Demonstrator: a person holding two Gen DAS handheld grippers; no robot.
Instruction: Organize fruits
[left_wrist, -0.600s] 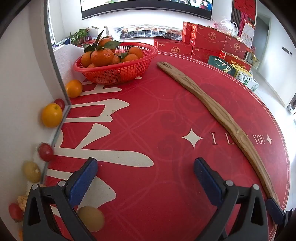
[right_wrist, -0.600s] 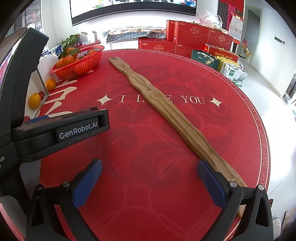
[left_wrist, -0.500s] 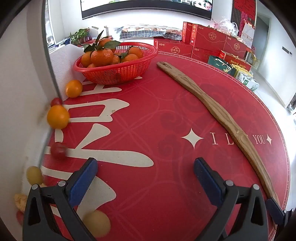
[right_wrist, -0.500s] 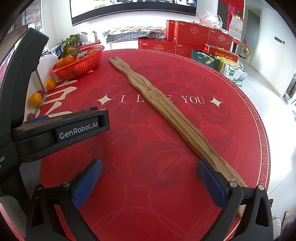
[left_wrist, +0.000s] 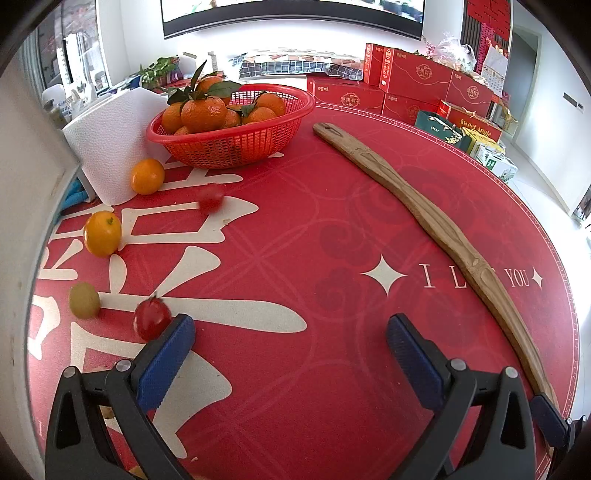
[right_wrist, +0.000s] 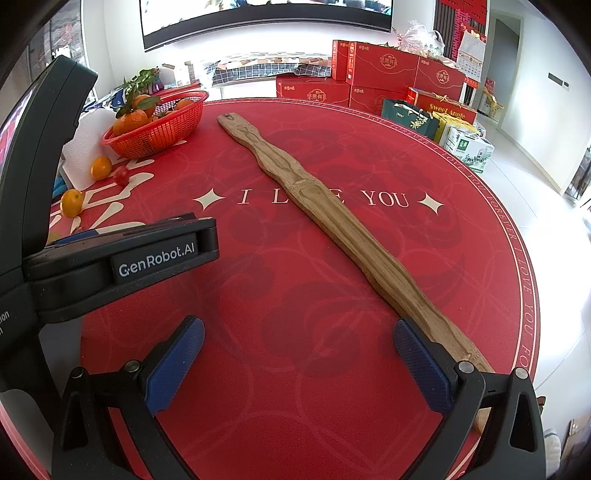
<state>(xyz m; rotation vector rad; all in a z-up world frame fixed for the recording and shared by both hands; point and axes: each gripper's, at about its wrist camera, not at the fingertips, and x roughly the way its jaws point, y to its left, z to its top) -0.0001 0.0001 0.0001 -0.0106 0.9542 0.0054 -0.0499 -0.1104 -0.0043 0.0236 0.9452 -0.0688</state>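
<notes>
Nearest me, my left gripper (left_wrist: 291, 332) hung over the red tablecloth (left_wrist: 295, 406) with its jaws spread wide and nothing between them. My right gripper (right_wrist: 299, 338) was the same, jaws fully apart over bare cloth, its right pad just above the near end of the long wooden board (right_wrist: 332, 221).

Just beside my left pad sat a red cherry tomato (left_wrist: 151, 318), with a greenish fruit (left_wrist: 84, 300) close by. Further out lay a yellow-orange citrus (left_wrist: 102, 232), a blurred second tomato (left_wrist: 210, 197), and a small orange (left_wrist: 147, 176) by the paper towel roll (left_wrist: 107, 147).

At the far end, the red basket (left_wrist: 229, 146) already held a heap of leafy mandarins (left_wrist: 203, 112). I judged the sorting barely begun: five loose fruits left, none in my grip.
</notes>
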